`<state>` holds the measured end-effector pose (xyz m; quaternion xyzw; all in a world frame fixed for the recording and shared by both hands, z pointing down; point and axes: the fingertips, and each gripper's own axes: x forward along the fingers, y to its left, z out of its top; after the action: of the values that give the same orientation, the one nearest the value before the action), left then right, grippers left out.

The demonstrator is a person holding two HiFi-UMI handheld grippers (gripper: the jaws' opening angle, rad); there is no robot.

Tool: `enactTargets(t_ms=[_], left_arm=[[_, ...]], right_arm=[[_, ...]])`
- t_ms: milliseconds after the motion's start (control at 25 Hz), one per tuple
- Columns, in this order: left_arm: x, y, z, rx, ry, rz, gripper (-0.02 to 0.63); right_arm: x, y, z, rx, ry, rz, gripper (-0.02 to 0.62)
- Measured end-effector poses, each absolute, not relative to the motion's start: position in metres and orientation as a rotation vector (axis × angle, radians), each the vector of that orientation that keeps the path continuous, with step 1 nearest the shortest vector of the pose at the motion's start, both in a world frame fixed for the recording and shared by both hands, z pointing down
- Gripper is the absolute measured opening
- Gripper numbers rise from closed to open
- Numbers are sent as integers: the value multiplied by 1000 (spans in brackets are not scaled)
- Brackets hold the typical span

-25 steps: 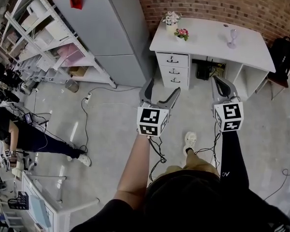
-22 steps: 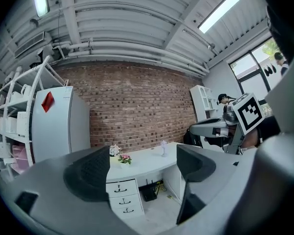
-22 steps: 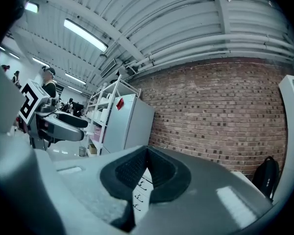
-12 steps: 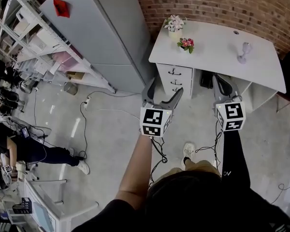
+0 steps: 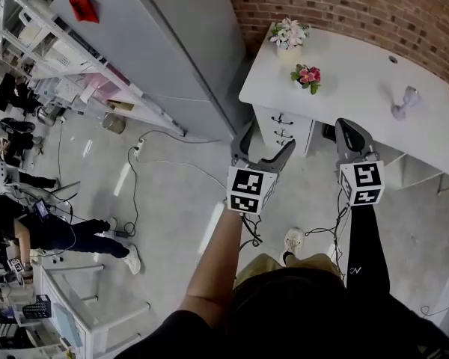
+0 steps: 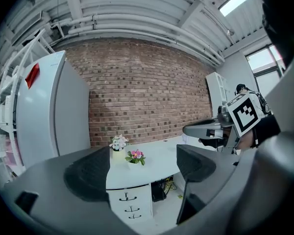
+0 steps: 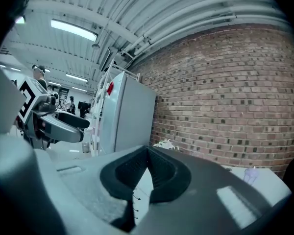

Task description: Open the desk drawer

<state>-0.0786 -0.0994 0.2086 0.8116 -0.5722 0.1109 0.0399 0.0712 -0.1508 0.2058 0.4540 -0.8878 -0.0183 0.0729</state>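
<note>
drawers (image 5: 283, 128) stacked vertically, handled fronts facing away from brick wall (image 5: 359, 6)

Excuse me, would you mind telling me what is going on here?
A person carrying two grippers faces a white desk by the brick wall. The left gripper is open and empty; the right gripper is shut on nothing. Both hang short of the drawers, which look closed, so no drawer has been pulled yet.
</note>
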Motion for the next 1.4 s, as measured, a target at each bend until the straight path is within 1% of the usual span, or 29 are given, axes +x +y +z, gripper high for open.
enactTargets(t_ms=[160, 280, 480, 600, 680, 800, 840, 1040, 1240, 1400], left_arm=[[-88, -127, 219, 2432, -1725, 326, 428], [-93, -137, 245, 2400, -1687, 328, 428], [-100, -169, 285, 2377, -1626, 190, 426], [-105, -189, 317, 2374, -1570, 179, 421], [-113, -202, 342, 2356, -1554, 172, 399], [-124, -224, 381, 2316, -1518, 147, 316], [-128, -232, 394, 2301, -1496, 133, 305], [-148, -269, 453, 2220, -1389, 62, 304], [-152, -291, 511, 2123, -1180, -71, 299], [-158, -304, 554, 2025, -1082, -145, 283]], right_arm=[[67, -177, 226, 1351, -2654, 42, 0], [62, -180, 252, 1333, -2641, 89, 0], [50, -191, 297, 1301, -2648, 133, 0], [41, -197, 323, 1292, -2625, 151, 0], [35, -202, 340, 1287, -2600, 162, 0], [26, -212, 371, 1283, -2560, 187, 0], [22, -216, 381, 1278, -2545, 196, 0], [-1, -231, 428, 1281, -2471, 242, 0], [-24, -237, 470, 1272, -2400, 289, 0], [-39, -249, 492, 1291, -2384, 310, 0]])
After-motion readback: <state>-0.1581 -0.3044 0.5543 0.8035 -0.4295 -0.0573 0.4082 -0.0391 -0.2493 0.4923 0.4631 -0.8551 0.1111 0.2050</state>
